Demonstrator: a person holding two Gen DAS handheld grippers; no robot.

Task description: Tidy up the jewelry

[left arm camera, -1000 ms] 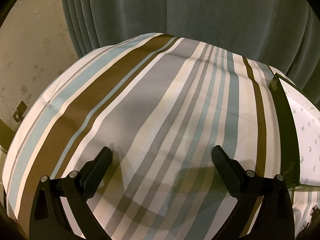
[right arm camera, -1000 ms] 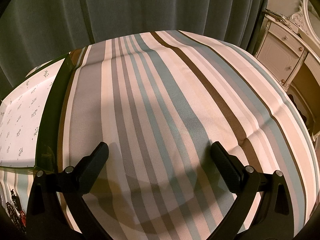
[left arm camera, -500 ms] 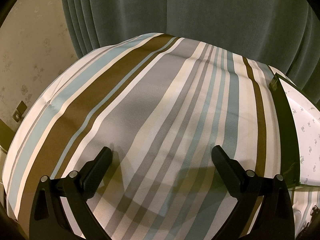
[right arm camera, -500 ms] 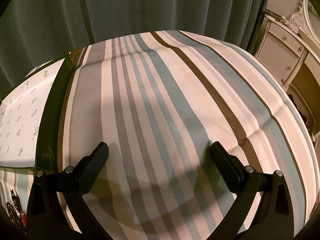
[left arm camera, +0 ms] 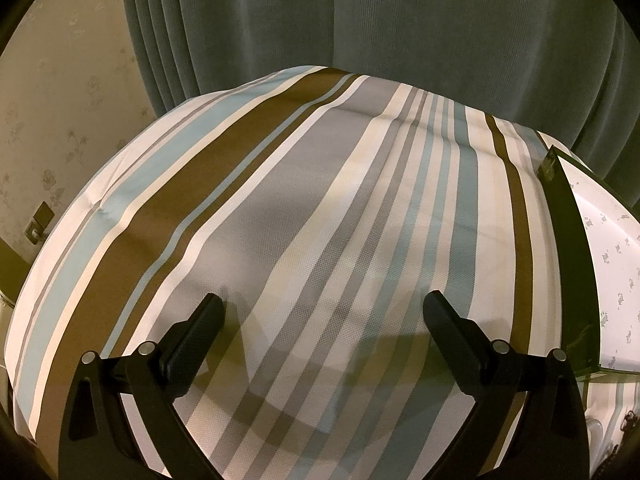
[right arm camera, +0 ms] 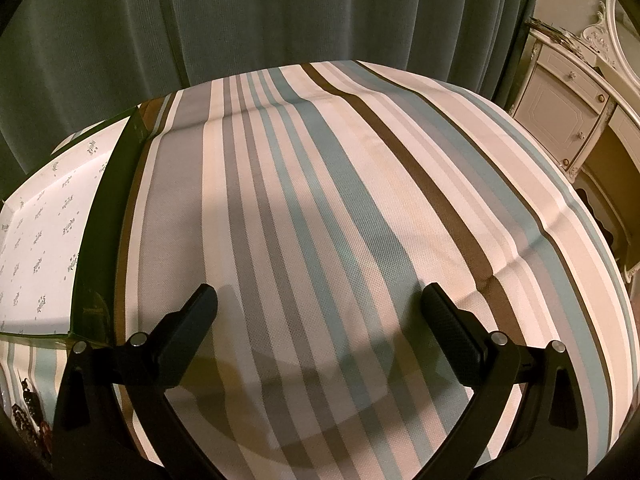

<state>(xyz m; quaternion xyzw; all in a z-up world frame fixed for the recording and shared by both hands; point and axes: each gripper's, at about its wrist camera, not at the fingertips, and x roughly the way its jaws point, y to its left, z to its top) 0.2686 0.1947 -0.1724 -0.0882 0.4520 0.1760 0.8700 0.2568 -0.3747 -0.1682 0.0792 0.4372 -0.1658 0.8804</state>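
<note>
A box [left arm camera: 608,264] with dark green walls and a white patterned lining lies open at the right edge of the left wrist view; the same box [right arm camera: 48,232] is at the left edge of the right wrist view. A dark beaded piece of jewelry [right arm camera: 28,416] lies on the striped cloth at the lower left of the right wrist view, mostly cut off. My left gripper [left arm camera: 324,312] hangs open over bare cloth, left of the box. My right gripper [right arm camera: 320,304] is open too, right of the box, with nothing between its fingers.
A striped tablecloth [left arm camera: 304,216] covers the table [right arm camera: 344,184]. Grey-green curtains [left arm camera: 360,20] hang close behind the far edge. A cream cabinet [right arm camera: 568,104] stands off the table's right side. A patterned wall [left arm camera: 52,100] is on the left.
</note>
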